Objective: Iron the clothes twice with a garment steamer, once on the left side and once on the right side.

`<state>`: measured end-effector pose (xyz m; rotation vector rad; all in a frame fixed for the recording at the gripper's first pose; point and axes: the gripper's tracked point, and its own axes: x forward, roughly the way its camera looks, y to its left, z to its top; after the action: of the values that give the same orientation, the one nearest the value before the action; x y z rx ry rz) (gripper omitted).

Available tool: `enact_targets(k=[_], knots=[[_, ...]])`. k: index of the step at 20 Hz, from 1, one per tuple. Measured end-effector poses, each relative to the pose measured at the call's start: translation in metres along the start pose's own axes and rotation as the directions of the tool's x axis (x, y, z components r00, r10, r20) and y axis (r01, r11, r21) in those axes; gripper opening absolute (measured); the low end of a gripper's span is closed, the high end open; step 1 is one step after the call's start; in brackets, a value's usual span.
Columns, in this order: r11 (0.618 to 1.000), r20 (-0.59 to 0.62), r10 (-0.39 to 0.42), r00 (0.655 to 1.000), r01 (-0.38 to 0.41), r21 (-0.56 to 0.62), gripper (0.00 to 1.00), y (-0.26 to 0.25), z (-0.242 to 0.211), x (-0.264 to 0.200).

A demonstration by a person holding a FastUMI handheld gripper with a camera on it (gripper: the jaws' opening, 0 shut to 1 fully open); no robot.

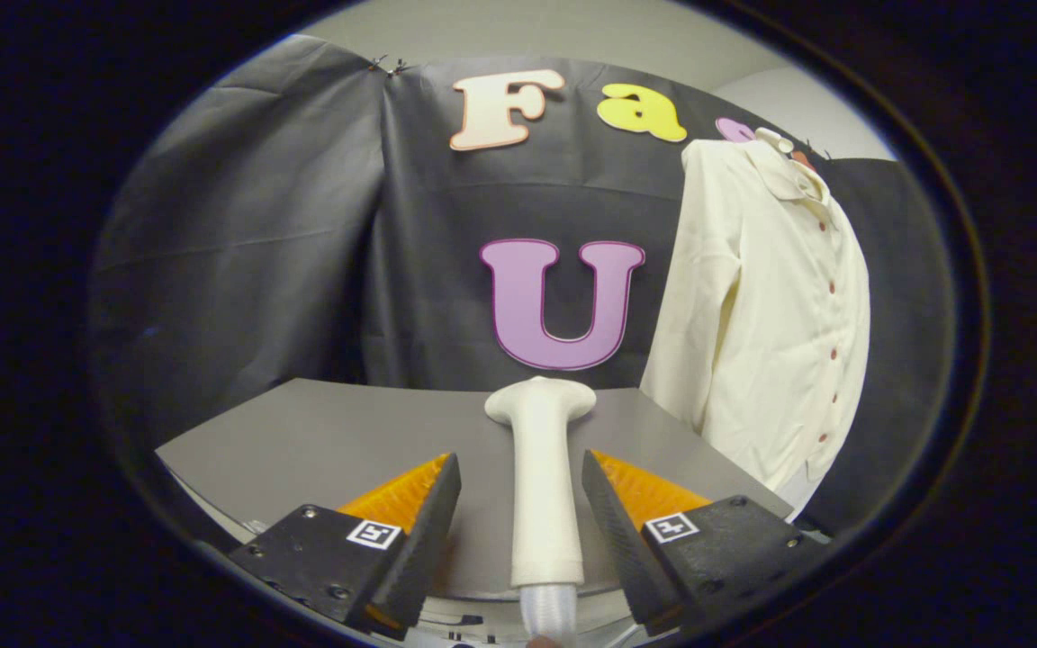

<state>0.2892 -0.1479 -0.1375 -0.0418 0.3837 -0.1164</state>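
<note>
Steamer [544, 477], white, lies between open claw [520, 504] fingers.

- I can read no word, brand or number on the steamer [541, 504] or the shirt [770, 306].
- My gripper [520, 456] bears two square coded tags [374, 533], without letters; its fingers stand apart, flanking the steamer.

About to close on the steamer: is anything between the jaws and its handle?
Nothing visible is. The gripper is open, and the steamer lies on the table between its jaws, a gap on each side.
</note>
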Motion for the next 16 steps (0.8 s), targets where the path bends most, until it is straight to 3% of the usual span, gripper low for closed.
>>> enact_targets(k=[7, 10, 16], knots=[[0.999, -0.107, -0.035, 0.994, 0.036, 0.006, 0.62, -0.007, -0.023, 0.022], [0.999, -0.116, -0.031, 0.993, 0.033, 0.016, 0.45, -0.009, -0.026, 0.02], [0.998, -0.032, 0.043, 0.999, -0.041, 0.055, 0.39, -0.005, -0.017, 0.015]])
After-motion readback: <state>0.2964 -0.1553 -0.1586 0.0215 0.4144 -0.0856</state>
